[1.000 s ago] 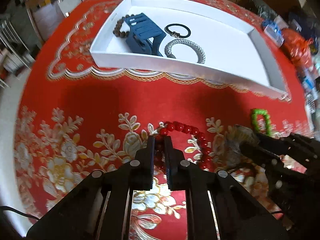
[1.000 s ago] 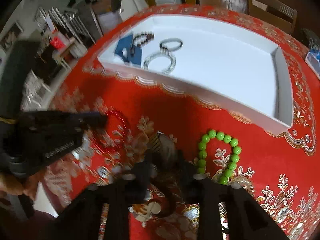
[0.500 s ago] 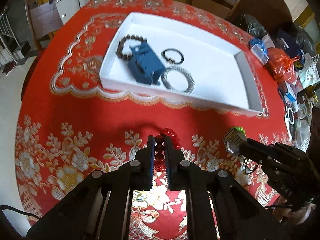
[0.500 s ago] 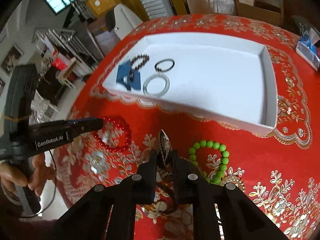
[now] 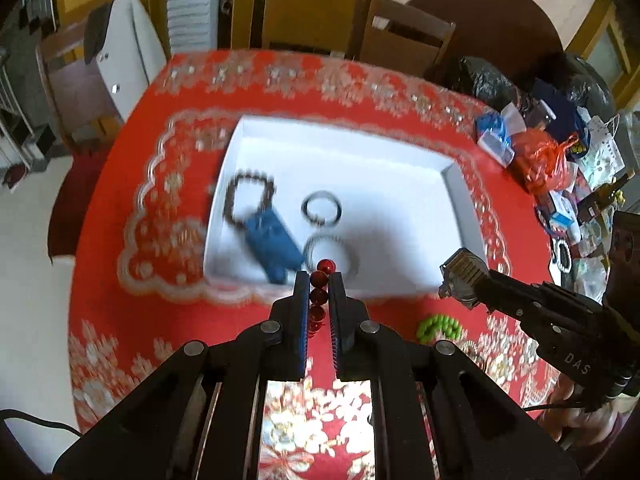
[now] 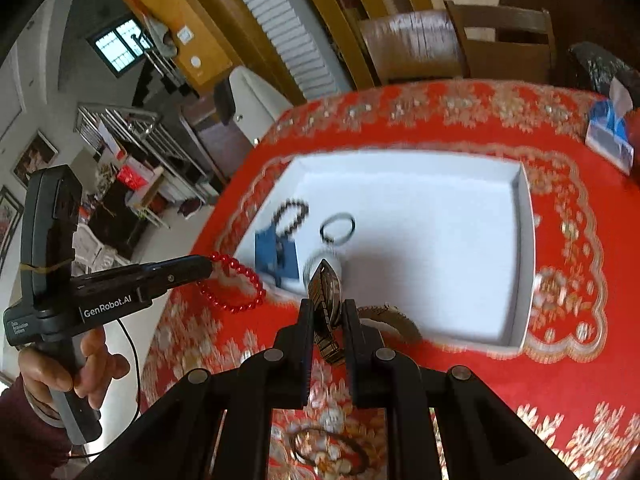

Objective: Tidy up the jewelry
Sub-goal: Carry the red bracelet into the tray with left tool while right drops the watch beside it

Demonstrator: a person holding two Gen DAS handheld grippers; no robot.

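Observation:
My left gripper (image 5: 319, 280) is shut on a red bead bracelet (image 5: 320, 280) and holds it in the air near the front wall of the white tray (image 5: 460, 200). In the right wrist view the bracelet (image 6: 236, 284) hangs from it. My right gripper (image 6: 328, 308) is shut on a metal-band wristwatch (image 6: 326, 292), raised just before the tray (image 6: 520, 240); the watch also shows in the left wrist view (image 5: 464, 276). The tray holds a dark bead bracelet (image 5: 248, 196), a blue clip (image 5: 272, 240), a black ring (image 5: 322, 208) and a silver bangle (image 5: 332, 248).
A green bead bracelet (image 5: 440, 326) lies on the red floral tablecloth (image 5: 120, 320) in front of the tray. Bags and clutter (image 5: 552, 160) crowd the table's right side. Wooden chairs (image 5: 400, 36) stand behind the table. A dark ring (image 6: 332, 452) lies near my right gripper's base.
Both grippers have lifted their items off the cloth and risen, moving toward the tray. The red bracelet and the watch now hang in the air.

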